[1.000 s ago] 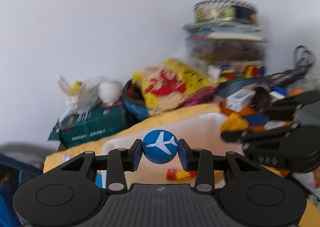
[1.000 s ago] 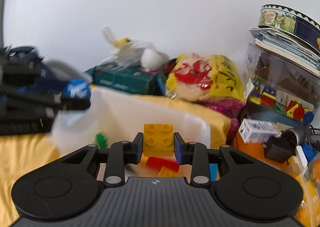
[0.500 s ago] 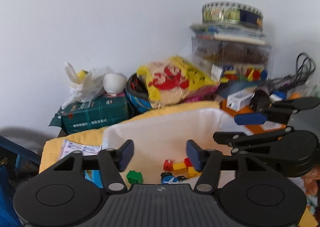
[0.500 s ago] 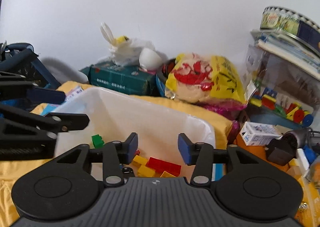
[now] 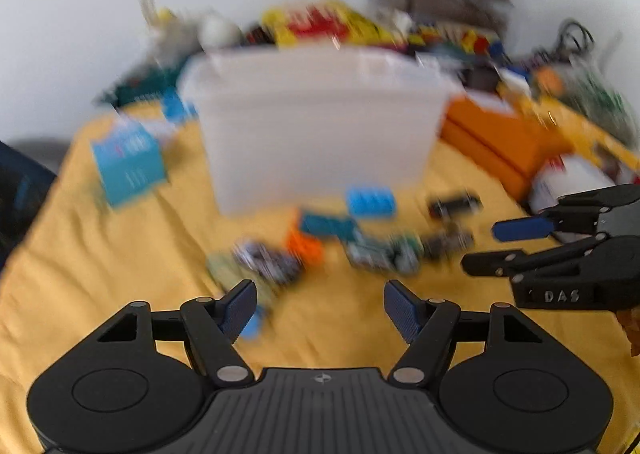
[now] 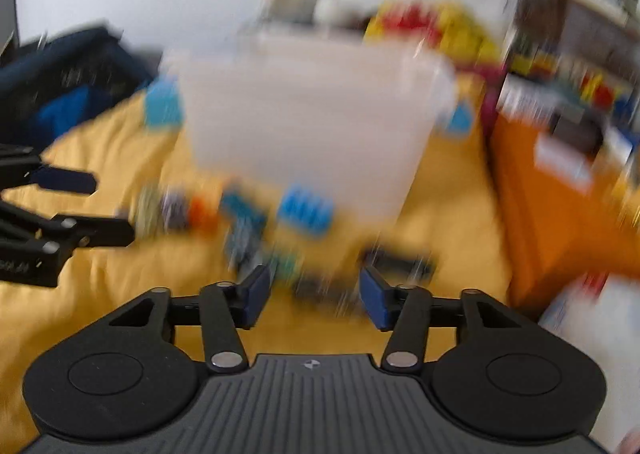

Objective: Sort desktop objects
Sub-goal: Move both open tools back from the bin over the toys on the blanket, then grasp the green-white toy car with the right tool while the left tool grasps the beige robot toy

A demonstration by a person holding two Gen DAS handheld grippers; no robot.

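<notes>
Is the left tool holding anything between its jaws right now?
No. The left gripper has its jaws spread wide with only the yellow cloth showing between them.

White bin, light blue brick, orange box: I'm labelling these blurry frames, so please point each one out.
white bin [image 5: 316, 133], left wrist view, front wall.
light blue brick [image 5: 371, 201], left wrist view, studded top.
orange box [image 6: 560, 213], right wrist view, side face.

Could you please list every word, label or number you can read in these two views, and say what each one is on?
"DAS": raised letters on the black body of the right claw, seen from the left wrist view.
Print on the teal box: too blurred to read.
Label on the white box on the orange case: blurred, unreadable.
Nothing else is legible.
</notes>
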